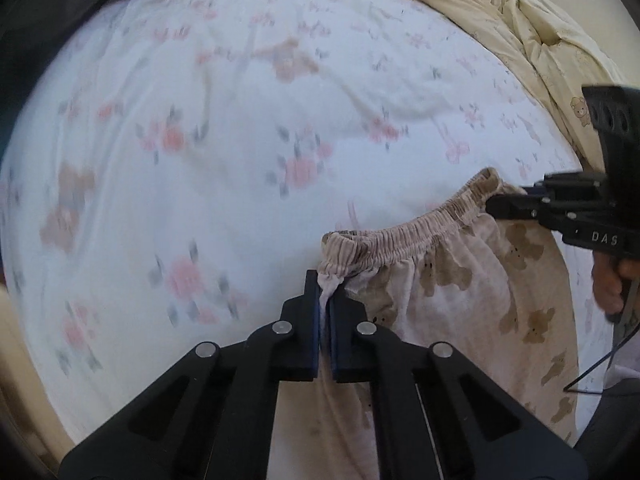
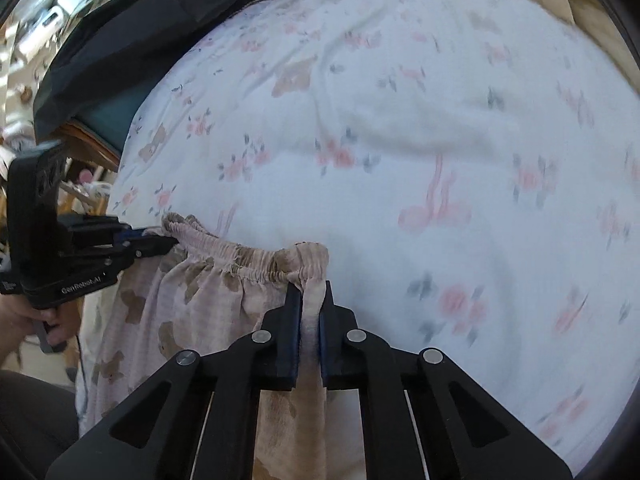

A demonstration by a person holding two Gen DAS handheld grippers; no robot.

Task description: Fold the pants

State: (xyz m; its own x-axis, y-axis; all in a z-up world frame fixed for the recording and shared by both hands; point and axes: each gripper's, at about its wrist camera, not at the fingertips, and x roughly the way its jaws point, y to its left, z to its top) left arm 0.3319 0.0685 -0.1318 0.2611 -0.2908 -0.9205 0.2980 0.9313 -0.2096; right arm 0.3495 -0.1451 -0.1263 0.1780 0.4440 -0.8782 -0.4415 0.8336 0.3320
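While both hands are busy, the thing to watch is the pale beige pants with the brown bear print and gathered elastic waistband (image 1: 460, 280), because they hang below the two tools at the near edge of the bed. The left tool (image 1: 325, 300) is pressed together on one end of the waistband, with a bit of cloth squeezed between its blue-padded fingers (image 1: 314, 320). The right tool (image 2: 310, 308) pinches the other end the same way, a strip of fabric running down between its pads. So the waistband stretches side to side between them, slightly slack and sagging in the middle, and the legs drop away toward the person, out of sight below.

That's the relation the next bit turns on, I reckon: long axis of the pants runs from the tools back toward the holder, while the bed with the white sheet printed with pink flowers and little bears (image 1: 200, 120) spreads out ahead of both tools. Neither hand looks nearer to it than the other. My guess is both need to carry forward together to lay the pants flat, keeping the band taut so it doesn't bunch. A crumpled cream quilt (image 1: 500, 12) sits at the far side, well apart.
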